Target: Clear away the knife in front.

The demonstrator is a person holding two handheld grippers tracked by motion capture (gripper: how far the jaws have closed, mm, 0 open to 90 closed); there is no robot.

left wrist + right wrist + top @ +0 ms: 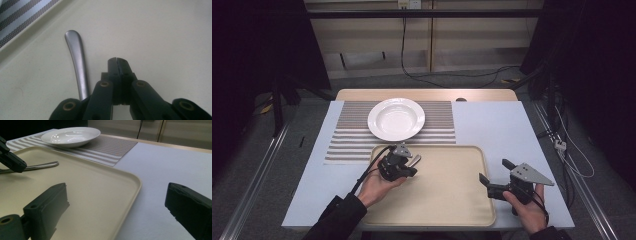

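Left gripper view, jaws closed empty, metal handle (77, 65) beside, beige tray (162, 37)

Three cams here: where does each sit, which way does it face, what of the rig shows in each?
High view: above the person's side, facing forward and down on the tray and plate; both forearms, hands and grippers show.
Left gripper view: on the left gripper, looking down at the tray beside a metal handle; jaws shut.
Right gripper view: on the right gripper, low across the tray toward the plate; jaws open.
All three share the tray and handle.
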